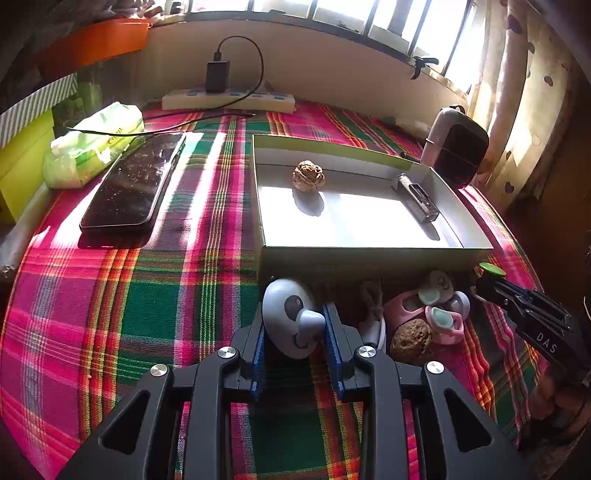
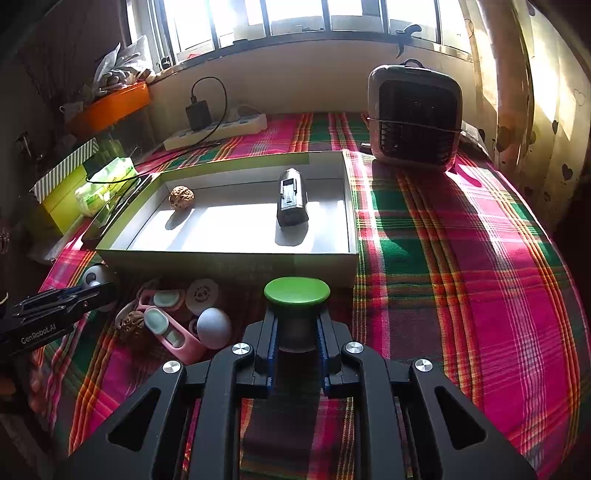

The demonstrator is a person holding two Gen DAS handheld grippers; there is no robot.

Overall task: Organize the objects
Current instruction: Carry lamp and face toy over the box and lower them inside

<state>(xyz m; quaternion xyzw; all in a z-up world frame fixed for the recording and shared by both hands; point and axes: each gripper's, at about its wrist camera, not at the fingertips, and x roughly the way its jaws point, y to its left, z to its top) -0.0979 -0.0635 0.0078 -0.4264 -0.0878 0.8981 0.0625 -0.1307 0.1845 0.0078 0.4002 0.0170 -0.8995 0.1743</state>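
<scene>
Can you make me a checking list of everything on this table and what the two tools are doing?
Surface: plaid cloth, sunlit stripes.
Job's things: white box holds a walnut and a dark gadget; pink case, second walnut and round pieces lie in front of it.
Clutter: phone, tissue pack, small fan.
Grippers: left tool shut on panda toy; right tool shut on green-topped knob.
Cables: black charger lead from power strip.
Surroundings: window, curtain, orange tub.

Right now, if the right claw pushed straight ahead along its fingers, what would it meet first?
Probably the near wall of the shallow box, just beyond the green-capped object the right claw holds; depth is uncertain.
</scene>
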